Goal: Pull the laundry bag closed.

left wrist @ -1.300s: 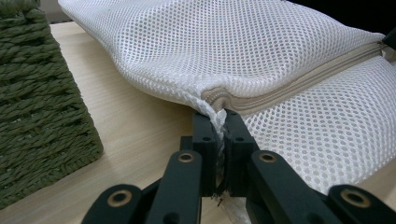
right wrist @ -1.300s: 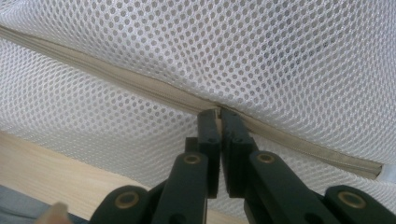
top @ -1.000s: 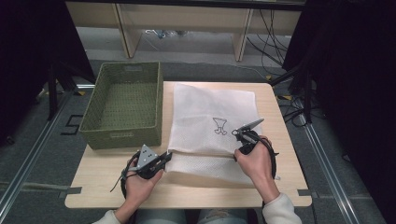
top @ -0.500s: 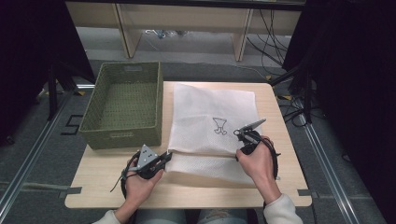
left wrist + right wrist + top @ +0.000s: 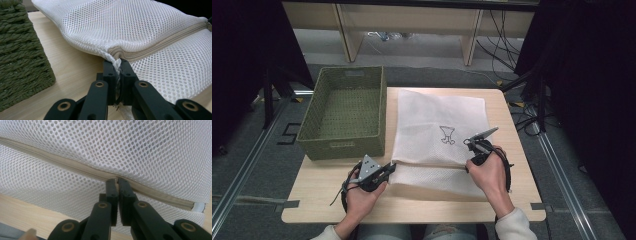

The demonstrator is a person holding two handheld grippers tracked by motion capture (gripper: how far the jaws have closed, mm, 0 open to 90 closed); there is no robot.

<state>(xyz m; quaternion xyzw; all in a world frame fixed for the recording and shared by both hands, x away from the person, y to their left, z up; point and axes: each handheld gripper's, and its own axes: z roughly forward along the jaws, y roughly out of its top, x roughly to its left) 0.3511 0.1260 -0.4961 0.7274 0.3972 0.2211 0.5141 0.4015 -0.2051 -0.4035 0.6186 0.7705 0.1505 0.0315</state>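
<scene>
While both jaws pinch its zip, mesh bag bears an unreadable dark print.

Wood table w/ mesh bag & green basket.

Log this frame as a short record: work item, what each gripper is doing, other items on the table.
work item: white mesh bag, flat on the table, zipper closed
left gripper: shut on the bag's corner at the zipper end
right gripper: shut at the zipper; what it pinches is hidden
other: empty green basket left of the bag
</scene>
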